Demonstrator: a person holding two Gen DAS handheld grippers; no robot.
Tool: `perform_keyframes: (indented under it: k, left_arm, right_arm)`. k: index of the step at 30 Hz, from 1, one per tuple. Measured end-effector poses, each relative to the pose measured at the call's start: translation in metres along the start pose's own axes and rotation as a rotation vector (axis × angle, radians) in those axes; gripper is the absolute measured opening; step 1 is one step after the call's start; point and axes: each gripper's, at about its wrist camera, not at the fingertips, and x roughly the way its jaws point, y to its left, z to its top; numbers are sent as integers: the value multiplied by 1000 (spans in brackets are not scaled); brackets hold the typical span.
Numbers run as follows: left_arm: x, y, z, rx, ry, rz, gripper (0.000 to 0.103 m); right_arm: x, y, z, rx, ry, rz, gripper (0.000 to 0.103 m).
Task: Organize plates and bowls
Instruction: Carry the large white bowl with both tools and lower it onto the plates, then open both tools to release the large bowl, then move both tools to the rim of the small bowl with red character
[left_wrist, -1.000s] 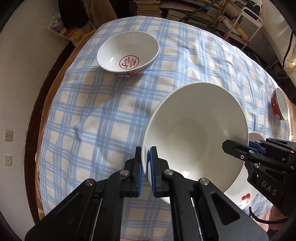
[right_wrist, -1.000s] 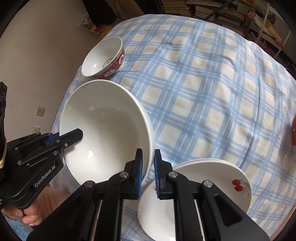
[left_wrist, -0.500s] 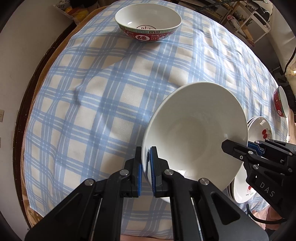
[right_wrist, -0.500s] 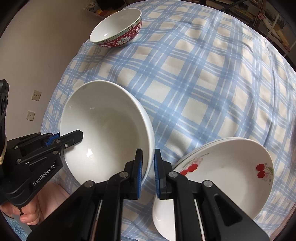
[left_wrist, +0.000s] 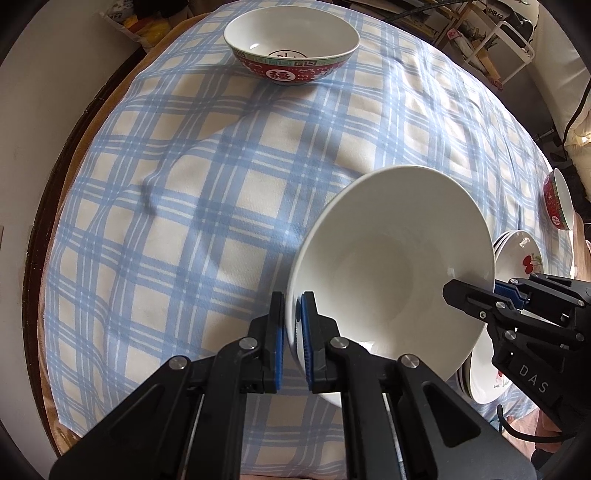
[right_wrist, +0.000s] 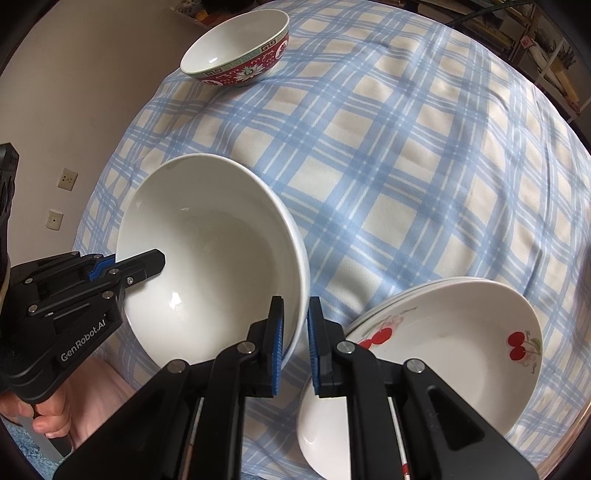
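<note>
Left wrist view: the left gripper (left_wrist: 293, 317) has the near rim of the white bowl (left_wrist: 391, 273) between its blue pads, and its jaws are easing open, a thin gap showing beside the rim. At 3 o'clock the right gripper (left_wrist: 480, 295) reaches in and clamps the bowl's far rim, one finger inside the bowl. The bowl sits at 4 o'clock on the checked cloth (left_wrist: 207, 206), tilted, and overlaps the stack of cherry plates (left_wrist: 521, 251) behind it at 3 o'clock. A red bowl (left_wrist: 291, 48) stands at 12 o'clock, well apart. Another red bowl (left_wrist: 559, 203) lies at the cloth's far edge at 2 o'clock.

Right wrist view: the right gripper (right_wrist: 293, 325) is narrow, pads pinching the white bowl (right_wrist: 210, 258) by its rim. At 9 o'clock the left gripper (right_wrist: 136, 266) reaches over the opposite rim, a hand (right_wrist: 48, 421) below it at 8 o'clock. The cherry plates (right_wrist: 454, 332) lie at 4 o'clock, just beside the bowl. The red bowl (right_wrist: 240, 48) stands at 11 o'clock.
</note>
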Motion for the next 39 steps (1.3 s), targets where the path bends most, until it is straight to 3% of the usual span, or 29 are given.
perform_keyframes:
  k: [6, 10, 16, 20, 23, 26, 28, 35, 39]
  left_arm:
    - [-3, 3, 0, 8, -2, 8, 14]
    - [-11, 6, 1, 2, -9, 15, 16]
    - [-32, 11, 6, 10, -46, 9, 38]
    - [-51, 14, 14, 29, -110, 51, 49]
    - [-65, 19, 25, 24, -156, 44, 63]
    - [-73, 25, 41, 9, -191, -2, 73]
    - [-76, 26, 52, 25, -214, 14, 80]
    - [-75, 32, 99, 35, -271, 50, 82]
    - [-62, 39, 125, 14, -266, 55, 82]
  right_arm:
    - [-12, -5, -1, 3, -17, -2, 13]
    - [-33, -10, 0, 23, -92, 1, 13]
    - [-58, -14, 7, 8, -148, 9, 18]
    - [-71, -17, 16, 8, -184, 9, 38]
    - [-79, -10, 26, -14, -218, -9, 43]
    - [-88, -8, 40, -16, -249, -23, 57]
    - [-93, -8, 50, -14, -279, -21, 58]
    - [-96, -9, 90, 6, -351, -7, 91]
    - [-89, -14, 113, 41, -371, 6, 96]
